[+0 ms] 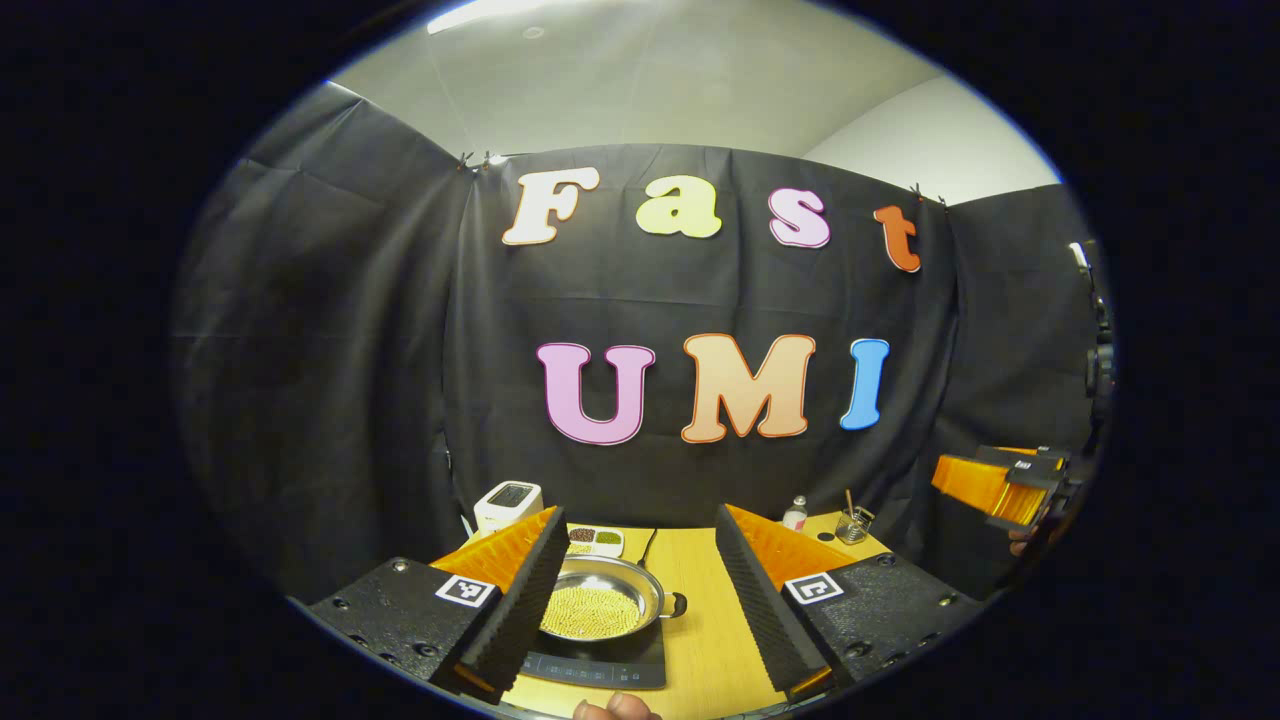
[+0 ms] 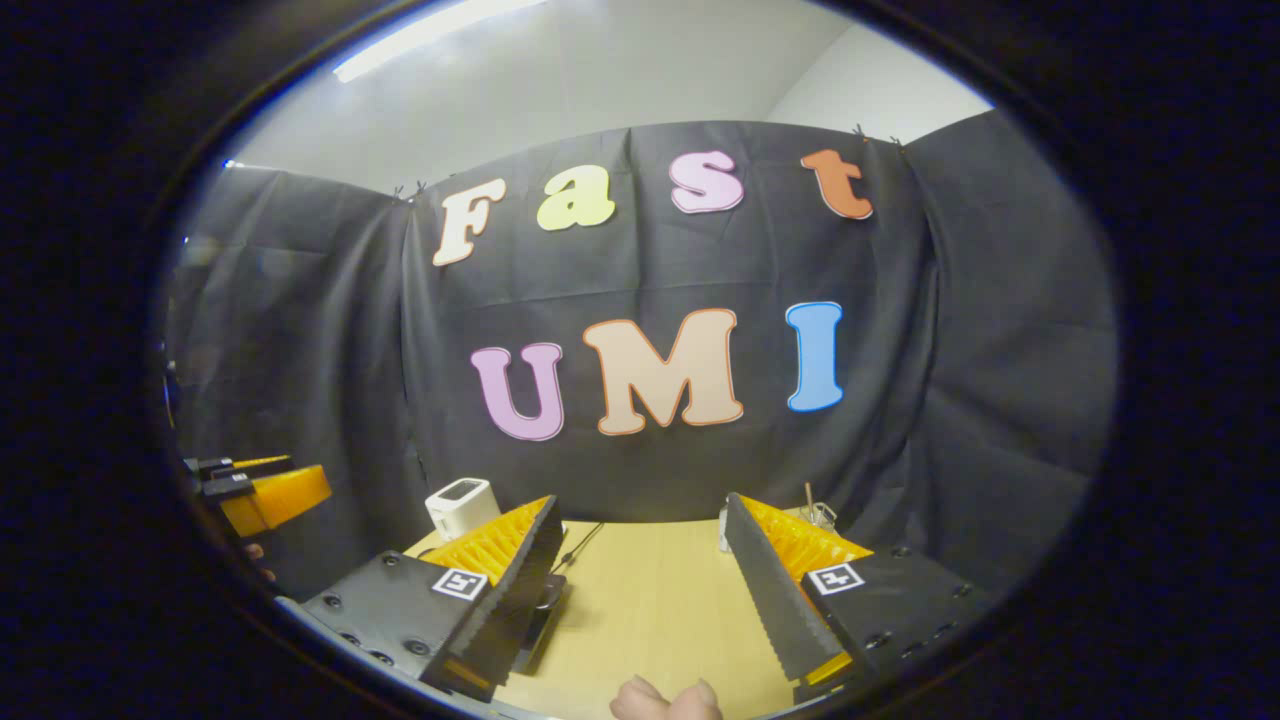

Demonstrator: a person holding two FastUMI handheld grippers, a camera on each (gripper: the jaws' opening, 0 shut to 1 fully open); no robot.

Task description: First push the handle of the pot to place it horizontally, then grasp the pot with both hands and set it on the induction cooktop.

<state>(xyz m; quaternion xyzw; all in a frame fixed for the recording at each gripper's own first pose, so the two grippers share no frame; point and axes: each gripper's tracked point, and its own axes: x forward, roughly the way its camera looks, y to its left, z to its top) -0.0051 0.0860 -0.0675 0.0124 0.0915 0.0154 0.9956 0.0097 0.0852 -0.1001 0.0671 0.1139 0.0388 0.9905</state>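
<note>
A shiny steel pot (image 1: 608,598) holding yellow grains rests on the dark induction cooktop (image 1: 600,665) in the left gripper view, with one short handle (image 1: 676,604) pointing right. My left gripper (image 1: 635,600) is open, held above and in front of the pot with nothing between its fingers. Far right in that view, the right gripper (image 1: 1005,484) is raised off the table. In the right gripper view my right gripper (image 2: 645,590) stands open over the bare wooden table (image 2: 650,600); the cooktop's corner (image 2: 545,605) peeks behind its left finger. The left gripper (image 2: 265,490) hangs at far left.
A white device (image 1: 507,505) stands at the table's back left beside a small dish of grains (image 1: 596,540). A small bottle (image 1: 795,514) and a glass jar with a stick (image 1: 853,524) stand at the back right. A power cord (image 2: 575,548) runs toward the wall. Fingertips (image 2: 665,700) show below.
</note>
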